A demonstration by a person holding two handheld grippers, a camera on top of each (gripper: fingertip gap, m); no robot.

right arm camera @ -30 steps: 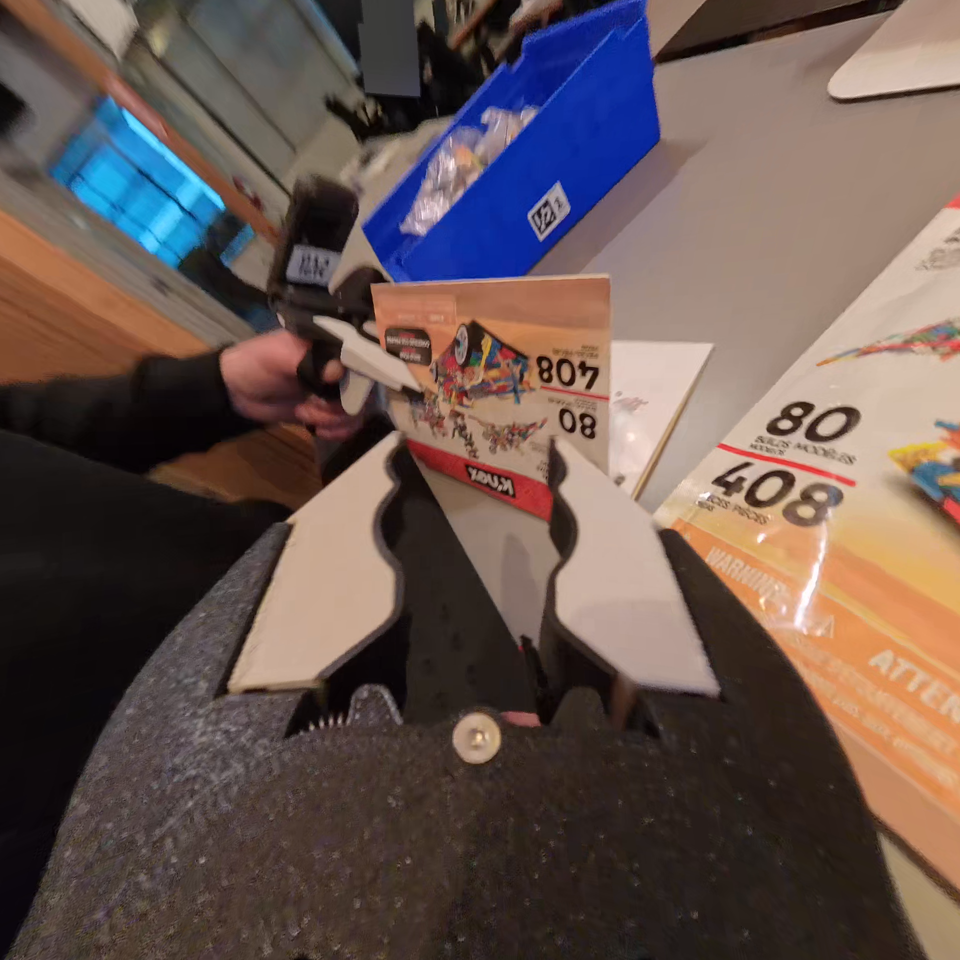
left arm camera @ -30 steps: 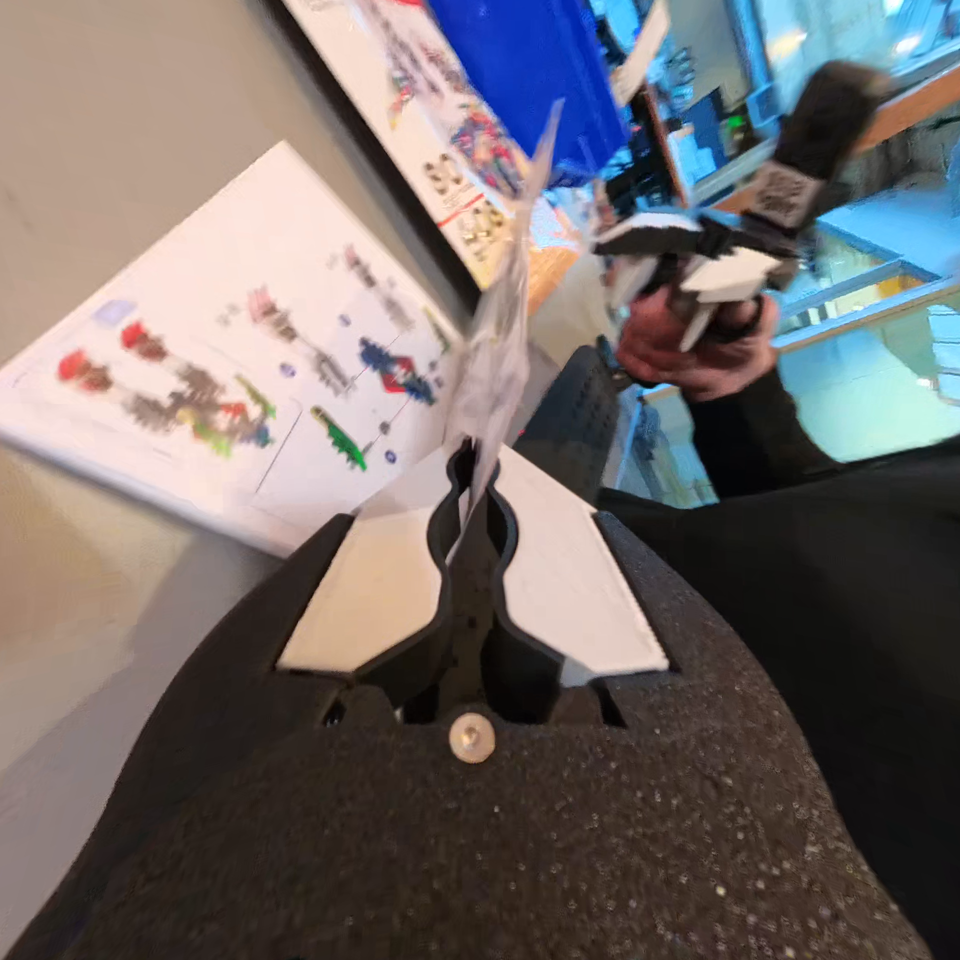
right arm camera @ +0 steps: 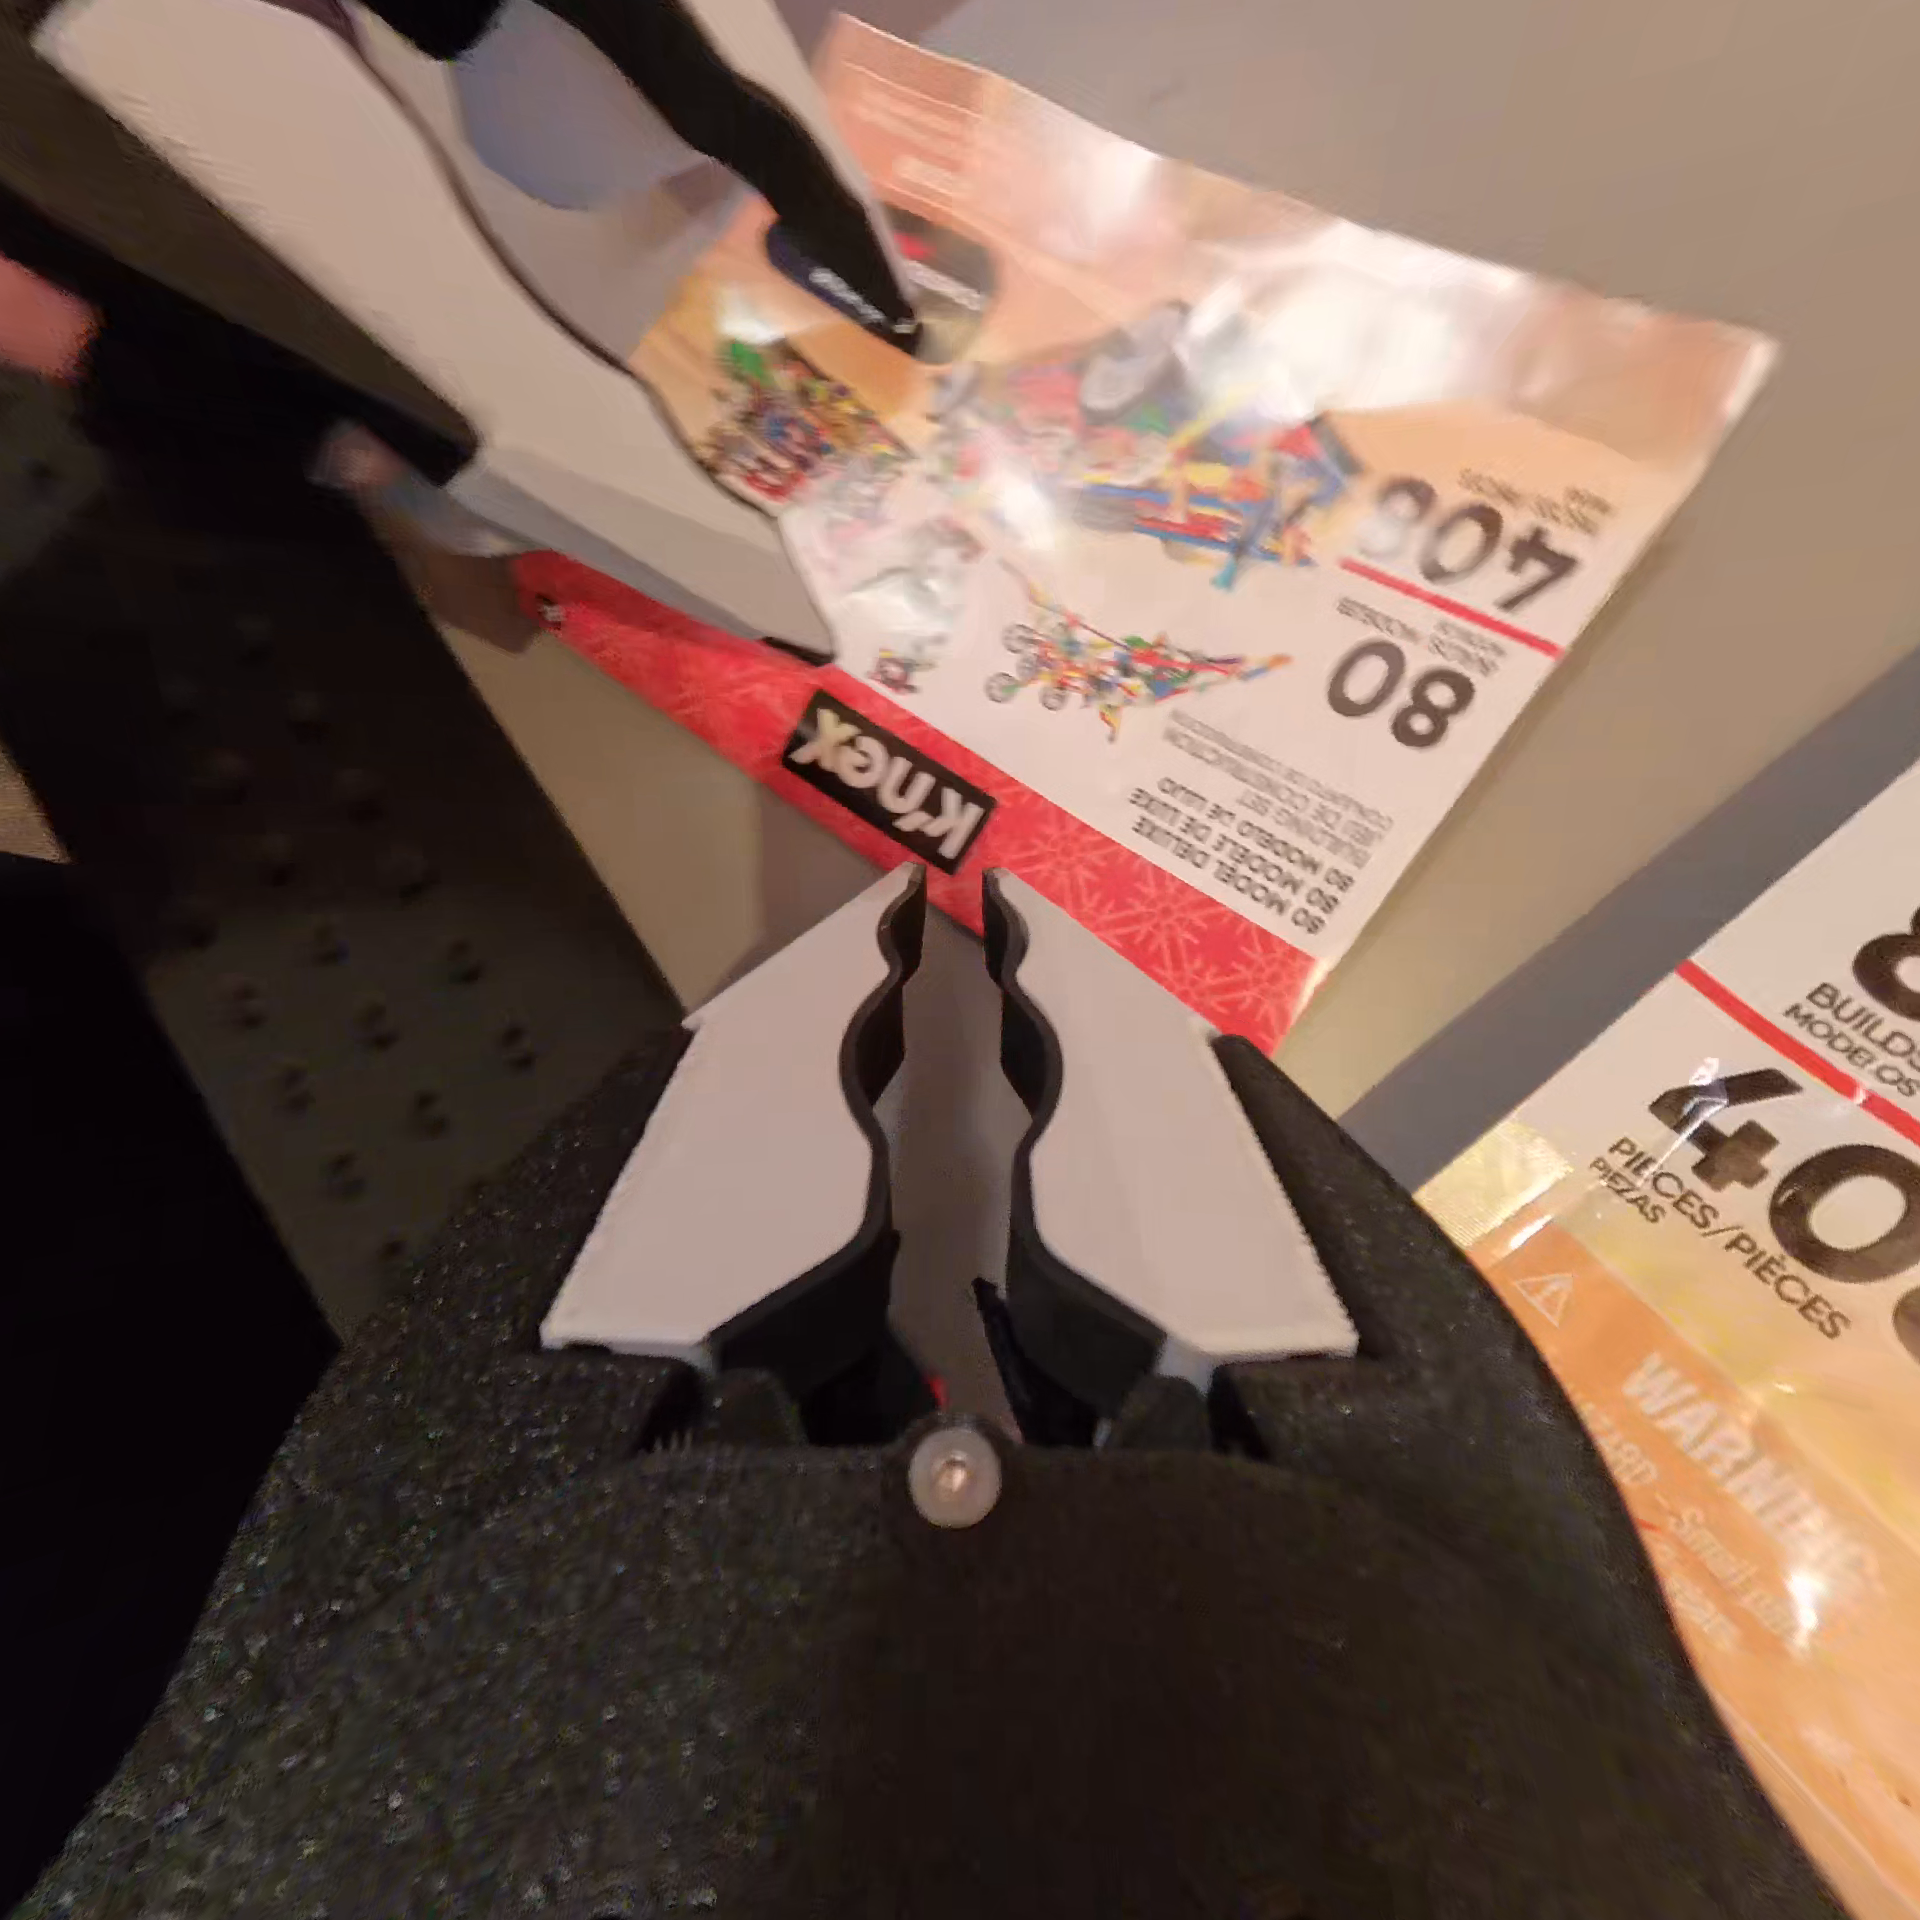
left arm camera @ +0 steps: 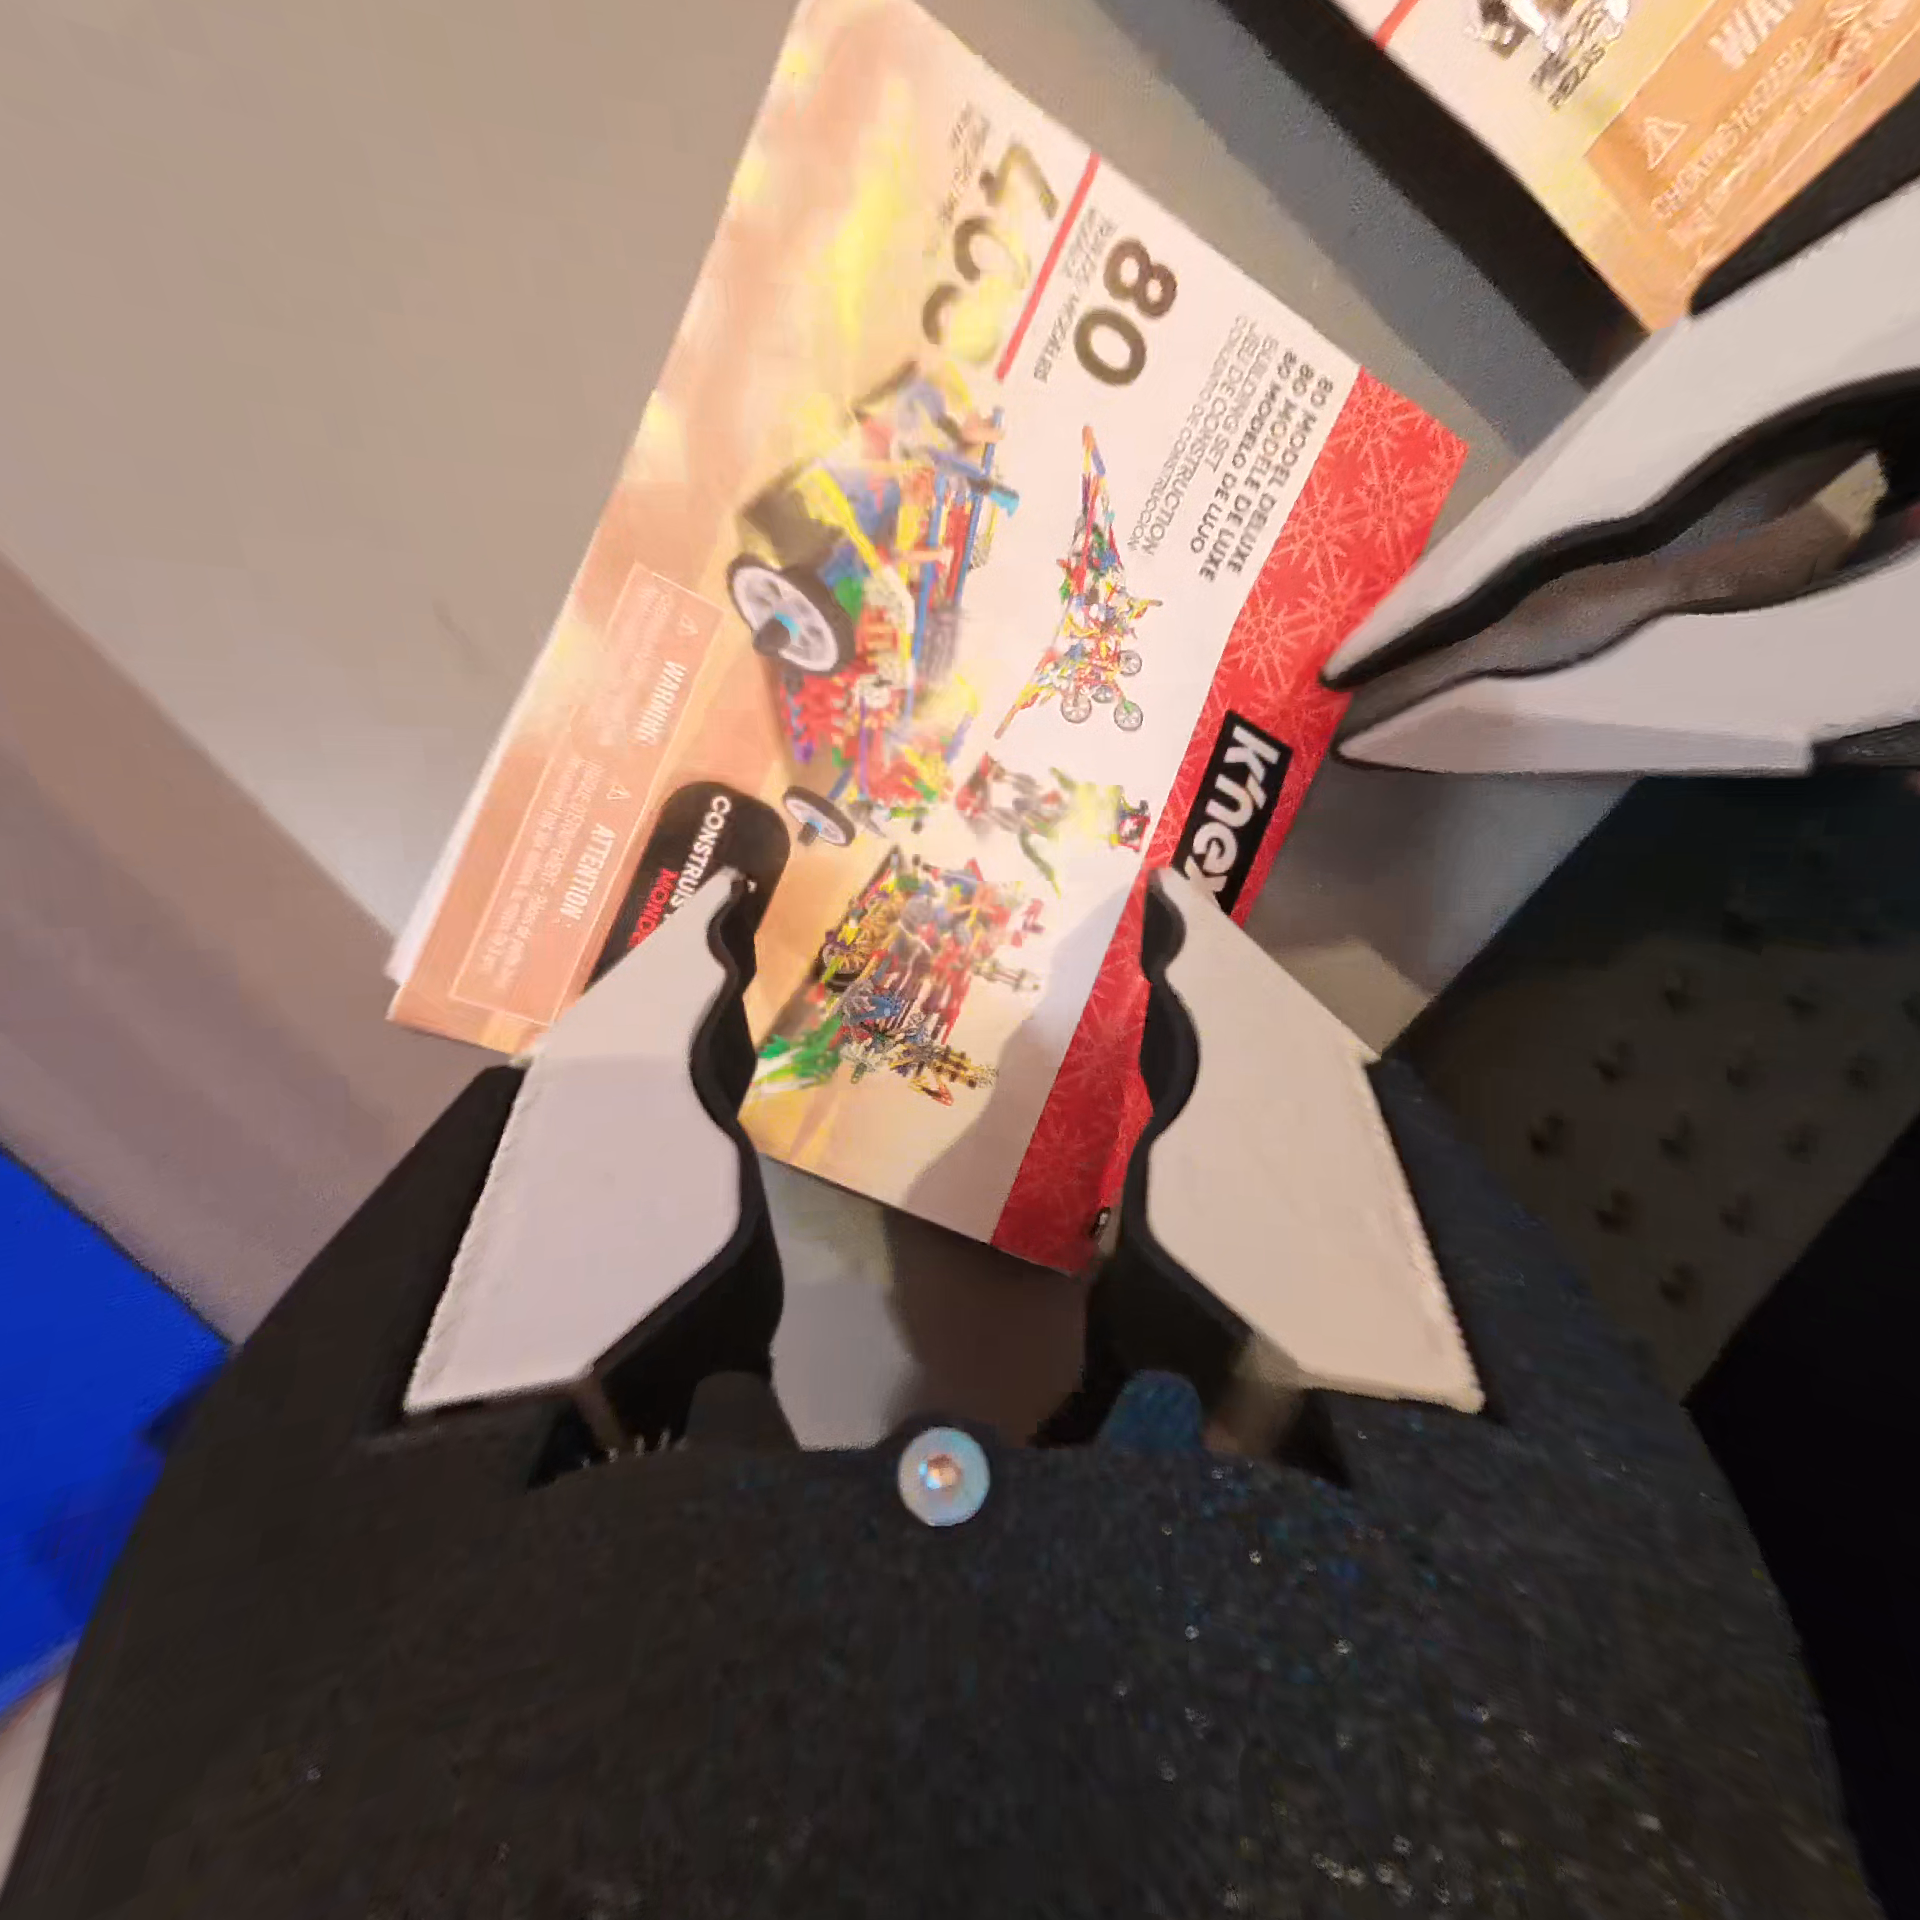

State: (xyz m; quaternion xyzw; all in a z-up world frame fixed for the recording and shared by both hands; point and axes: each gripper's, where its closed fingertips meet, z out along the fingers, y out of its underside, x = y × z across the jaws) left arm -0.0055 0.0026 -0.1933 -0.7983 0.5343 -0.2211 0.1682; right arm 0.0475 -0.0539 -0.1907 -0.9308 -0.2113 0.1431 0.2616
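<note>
1. We see a glossy instruction booklet (left arm camera: 935,644) with a colourful toy-model cover and a red band along one edge, lying flat on the grey table (left arm camera: 260,364).
2. Its red edge faces both grippers.
3. Our left gripper (left arm camera: 940,894) gapes wide over it, empty; our right gripper (right arm camera: 954,883), nearly closed, grips nothing.

Colourful glossy booklet (left arm camera: 935,665) flat on grey table (left arm camera: 260,364), red-striped edge towards hand-held grippers

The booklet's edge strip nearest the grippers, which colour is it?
Red, with a faint snowflake-like pattern on the booklet; clearest in the right wrist view.
</note>
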